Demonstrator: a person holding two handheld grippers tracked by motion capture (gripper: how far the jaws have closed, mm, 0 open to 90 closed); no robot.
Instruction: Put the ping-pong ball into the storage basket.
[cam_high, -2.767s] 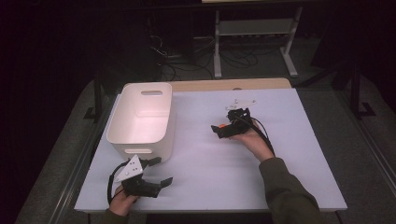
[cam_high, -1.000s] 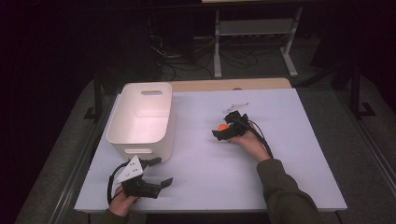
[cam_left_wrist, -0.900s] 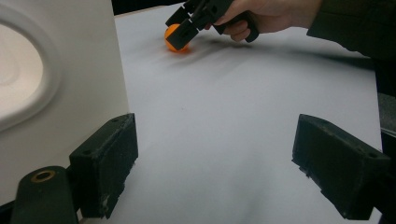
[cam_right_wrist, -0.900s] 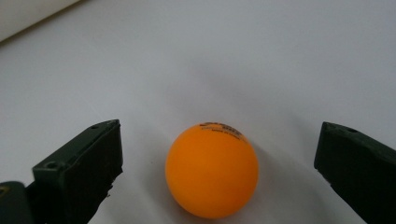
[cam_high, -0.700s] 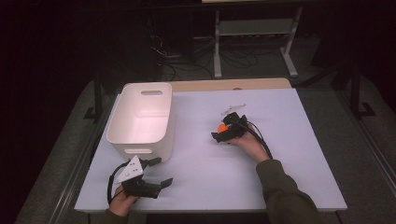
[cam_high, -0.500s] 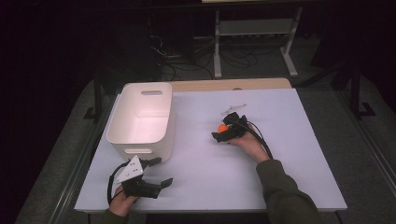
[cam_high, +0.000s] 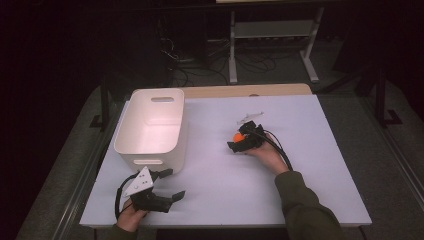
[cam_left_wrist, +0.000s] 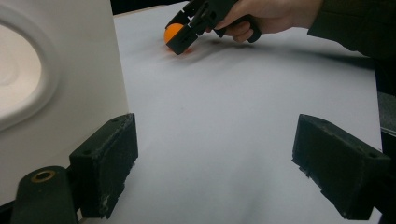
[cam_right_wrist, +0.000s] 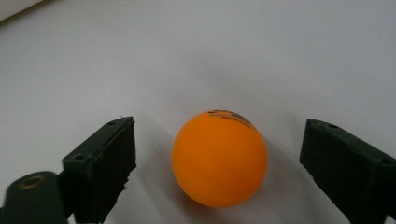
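An orange ping-pong ball (cam_right_wrist: 219, 157) rests on the white table, between the two jaws of my right gripper (cam_right_wrist: 217, 170), which stand wide apart without touching it. In the high view the ball (cam_high: 239, 136) peeks out beside the right gripper (cam_high: 239, 142) near the table's middle. The left gripper view shows the same ball (cam_left_wrist: 173, 33) and the right gripper (cam_left_wrist: 184, 32) far off. My left gripper (cam_high: 170, 185) stands open at the front left, just in front of the white bin (cam_high: 150, 125), with nothing between its jaws (cam_left_wrist: 215, 172).
The white bin's wall (cam_left_wrist: 70, 84) stands close on the left of my left gripper. A small pale object (cam_high: 249, 117) lies on the table beyond the right gripper. The table's front edge (cam_high: 225, 223) is near the left hand.
The right gripper moved a little toward me and to the left, and the orange ball came into sight between its jaws. The left gripper stayed put.
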